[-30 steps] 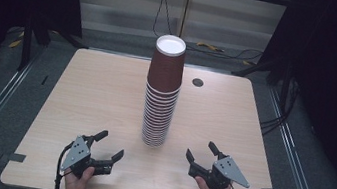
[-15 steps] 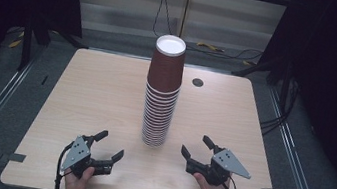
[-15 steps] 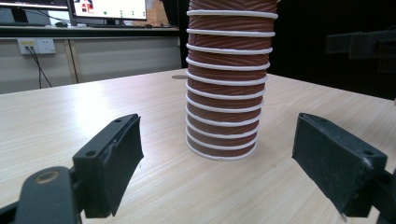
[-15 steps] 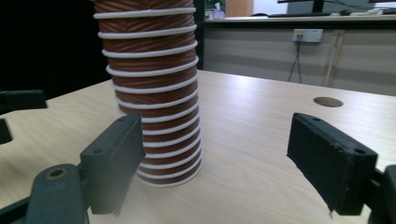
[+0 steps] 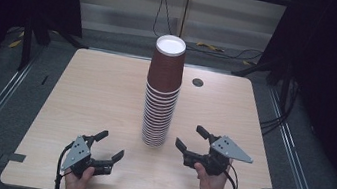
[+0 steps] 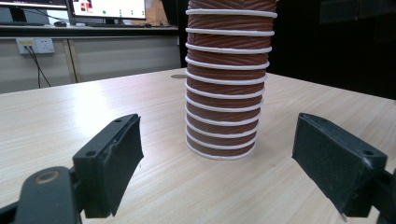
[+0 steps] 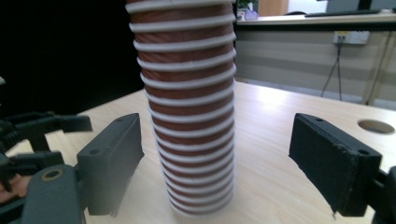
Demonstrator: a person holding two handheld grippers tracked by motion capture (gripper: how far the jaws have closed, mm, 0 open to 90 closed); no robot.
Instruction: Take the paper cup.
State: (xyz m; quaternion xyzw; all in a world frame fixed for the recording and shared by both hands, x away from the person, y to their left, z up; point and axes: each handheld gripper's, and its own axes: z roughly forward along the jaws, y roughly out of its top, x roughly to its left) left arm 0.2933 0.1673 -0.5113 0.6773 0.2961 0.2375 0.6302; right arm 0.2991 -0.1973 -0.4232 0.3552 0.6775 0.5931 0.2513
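right tool agape, seemingly just beside the cup stack

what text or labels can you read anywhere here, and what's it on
No text can be read here.
Stack of cups: plain brown with white rims, no print.
Left gripper and right gripper: no markings legible.
Monitor behind the table: coloured marks on screen, too small and blurred to read.
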